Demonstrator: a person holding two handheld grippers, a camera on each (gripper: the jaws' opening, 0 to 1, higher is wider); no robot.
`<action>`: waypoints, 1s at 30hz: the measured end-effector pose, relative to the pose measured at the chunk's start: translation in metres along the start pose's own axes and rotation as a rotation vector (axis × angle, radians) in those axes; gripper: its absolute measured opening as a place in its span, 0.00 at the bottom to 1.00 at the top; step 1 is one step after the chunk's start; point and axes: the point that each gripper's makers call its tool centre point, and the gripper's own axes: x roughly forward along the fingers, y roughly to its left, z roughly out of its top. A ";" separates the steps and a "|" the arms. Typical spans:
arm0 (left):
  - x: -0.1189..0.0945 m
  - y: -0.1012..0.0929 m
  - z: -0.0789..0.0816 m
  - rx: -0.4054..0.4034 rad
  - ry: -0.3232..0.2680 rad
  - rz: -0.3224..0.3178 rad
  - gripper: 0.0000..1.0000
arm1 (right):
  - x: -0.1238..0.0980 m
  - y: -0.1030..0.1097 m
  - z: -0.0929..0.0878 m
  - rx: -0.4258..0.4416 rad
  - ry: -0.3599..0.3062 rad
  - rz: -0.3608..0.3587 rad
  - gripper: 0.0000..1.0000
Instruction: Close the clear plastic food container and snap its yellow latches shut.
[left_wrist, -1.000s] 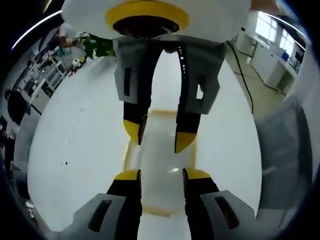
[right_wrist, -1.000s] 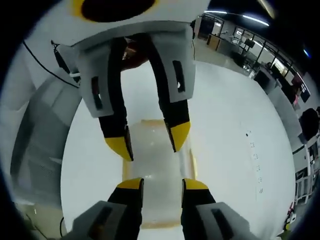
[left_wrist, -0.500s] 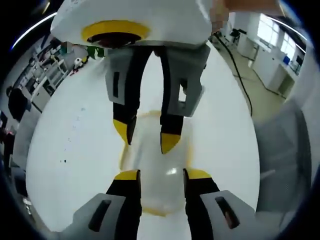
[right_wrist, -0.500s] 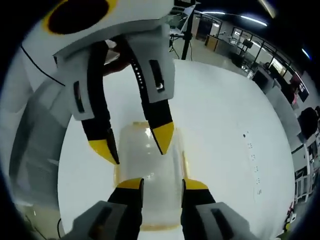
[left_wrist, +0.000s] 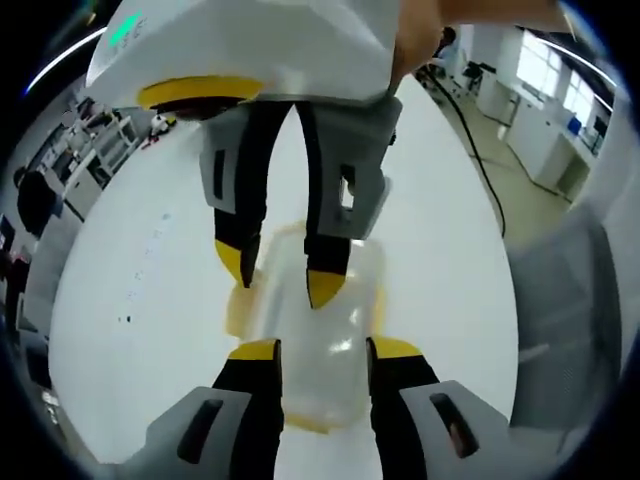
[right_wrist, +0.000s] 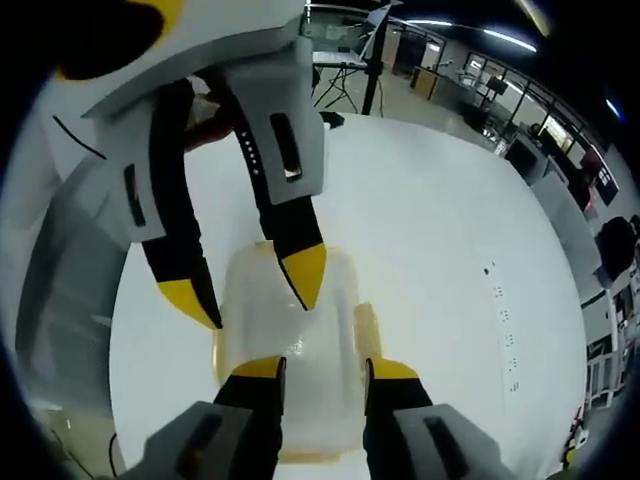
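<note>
The clear plastic container (left_wrist: 350, 300) lies on the white table (left_wrist: 150, 300) with its lid on top. Yellow latches (left_wrist: 378, 305) stick out at its sides. My left gripper (left_wrist: 325, 350) hovers open over the near end, and the container shows between its fingers. From the top of that view the right gripper (left_wrist: 280, 277) reaches down, open, its yellow tips over the far end. In the right gripper view the container (right_wrist: 325, 320) has a yellow latch (right_wrist: 366, 335) flared outward. The right gripper (right_wrist: 325, 370) is open above it, opposite the open left gripper (right_wrist: 247, 290).
A grey chair-like shape (left_wrist: 570, 290) stands beside the table, also seen as a grey shape (right_wrist: 70, 270). A black cable (left_wrist: 480, 140) runs across the floor. A tripod (right_wrist: 375, 60) and workbenches (right_wrist: 500, 120) stand farther off. A person's hand (left_wrist: 425, 40) holds the right gripper.
Both grippers have come lower and closer over the container, which now looks larger. Each opposite gripper has slid left in the other's view. The side latches now stand out more.
</note>
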 end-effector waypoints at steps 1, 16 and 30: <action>0.000 0.000 0.000 -0.001 0.000 -0.002 0.31 | 0.001 0.001 -0.001 -0.002 0.007 0.001 0.29; 0.000 0.000 0.000 -0.006 -0.004 -0.011 0.31 | 0.006 0.002 -0.004 -0.047 0.041 0.005 0.32; 0.004 -0.001 0.005 -0.034 -0.028 -0.028 0.32 | 0.007 0.003 -0.005 -0.043 0.032 0.018 0.31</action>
